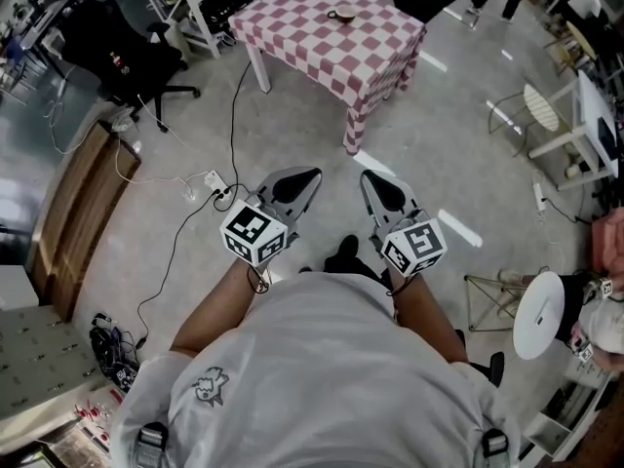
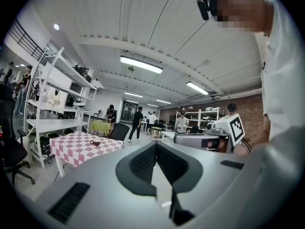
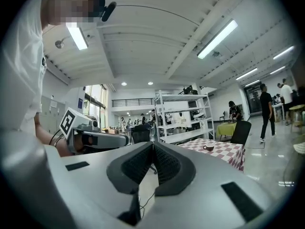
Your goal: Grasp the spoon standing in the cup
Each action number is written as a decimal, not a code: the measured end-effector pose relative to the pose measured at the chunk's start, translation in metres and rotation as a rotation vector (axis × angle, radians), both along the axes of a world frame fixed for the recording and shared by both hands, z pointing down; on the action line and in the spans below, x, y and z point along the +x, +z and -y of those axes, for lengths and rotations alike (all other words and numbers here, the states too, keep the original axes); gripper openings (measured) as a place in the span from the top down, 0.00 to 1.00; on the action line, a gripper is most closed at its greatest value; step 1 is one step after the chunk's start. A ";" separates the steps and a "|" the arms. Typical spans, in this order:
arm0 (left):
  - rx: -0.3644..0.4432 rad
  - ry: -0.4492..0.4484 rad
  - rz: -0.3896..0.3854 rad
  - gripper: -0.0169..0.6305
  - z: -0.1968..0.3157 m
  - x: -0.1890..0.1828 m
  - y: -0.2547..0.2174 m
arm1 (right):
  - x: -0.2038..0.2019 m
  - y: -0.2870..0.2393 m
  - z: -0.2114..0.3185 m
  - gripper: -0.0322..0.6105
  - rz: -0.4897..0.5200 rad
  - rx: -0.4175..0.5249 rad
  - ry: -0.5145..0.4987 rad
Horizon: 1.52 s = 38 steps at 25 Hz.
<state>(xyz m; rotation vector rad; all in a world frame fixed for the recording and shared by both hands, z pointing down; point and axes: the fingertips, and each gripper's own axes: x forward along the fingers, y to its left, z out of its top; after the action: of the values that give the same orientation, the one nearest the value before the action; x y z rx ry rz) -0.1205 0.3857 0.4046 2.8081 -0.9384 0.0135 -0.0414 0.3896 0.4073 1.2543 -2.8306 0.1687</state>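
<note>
Shoulders in a white shirt (image 1: 292,378) fill the near edge of the head view. Both forearms reach forward side by side, held low over the floor (image 1: 458,135). Left gripper (image 1: 300,181) and right gripper (image 1: 375,185) point toward the far table (image 1: 322,42), which is draped in a red-and-white checked cloth and stands well apart from them. Cup (image 1: 342,14) sits on the table's far part; spoon too small to make out. Floor grey and polished. Black cable (image 1: 234,135) runs to a power strip (image 1: 214,178) on the left. Black office chair (image 1: 127,57) far left.

Left gripper view: jaws pressed together, nothing between them. Gripper is tilted up, so ceiling and strip lights (image 2: 140,65) take most of the frame. Table (image 2: 78,148) far left with cup (image 2: 95,141) on it. Right gripper (image 2: 202,140) lies just beside, at right. White shelving (image 2: 52,94) at left; people stand far off.

Right gripper view: jaws closed tip to tip, empty. Table (image 3: 219,150) and cup (image 3: 208,147) far right. Left gripper (image 3: 97,138) just beside, at left. White shelving (image 3: 183,116) behind the table.
</note>
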 end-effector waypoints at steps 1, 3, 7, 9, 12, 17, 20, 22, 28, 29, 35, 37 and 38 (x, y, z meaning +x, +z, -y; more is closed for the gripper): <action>0.000 0.001 0.001 0.95 0.006 0.005 -0.001 | 0.006 -0.001 0.007 0.90 0.003 0.000 0.004; 0.002 -0.003 0.005 0.95 0.020 0.014 -0.002 | 0.020 -0.002 0.022 0.90 0.006 -0.004 0.012; 0.011 -0.026 0.008 0.95 0.055 0.041 -0.004 | 0.052 -0.001 0.055 0.90 0.008 -0.012 0.016; 0.012 -0.036 0.008 0.95 0.074 0.056 -0.007 | 0.068 -0.004 0.073 0.90 0.007 -0.011 0.011; 0.016 -0.033 0.015 0.95 0.092 0.079 -0.016 | 0.084 -0.014 0.090 0.90 -0.003 -0.006 -0.022; 0.004 -0.048 0.011 0.95 0.115 0.106 -0.019 | 0.107 -0.018 0.114 0.90 -0.003 -0.014 -0.029; -0.004 -0.037 0.023 0.95 0.122 0.116 -0.013 | 0.113 -0.015 0.123 0.90 0.017 -0.030 -0.031; -0.019 -0.031 0.023 0.95 0.132 0.118 -0.009 | 0.115 -0.012 0.133 0.90 0.023 -0.037 -0.032; -0.031 -0.032 0.005 0.95 0.160 0.115 -0.001 | 0.116 -0.005 0.156 0.90 0.022 -0.050 -0.019; -0.034 -0.030 0.001 0.95 0.165 0.115 0.001 | 0.116 -0.003 0.160 0.90 0.022 -0.052 -0.017; -0.038 -0.013 0.001 0.95 0.198 0.102 0.002 | 0.103 0.000 0.194 0.90 0.015 -0.066 -0.011; -0.041 -0.004 0.005 0.95 0.213 0.090 0.009 | 0.090 0.006 0.208 0.90 0.003 -0.073 -0.020; -0.046 0.001 0.007 0.95 0.220 0.083 0.014 | 0.083 0.009 0.215 0.90 -0.003 -0.076 -0.025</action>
<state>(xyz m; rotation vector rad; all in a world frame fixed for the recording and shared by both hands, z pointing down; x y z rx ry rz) -0.0376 0.1656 0.4183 2.7684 -0.9260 0.0452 0.0413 0.1744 0.4165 1.2025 -2.8069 0.2700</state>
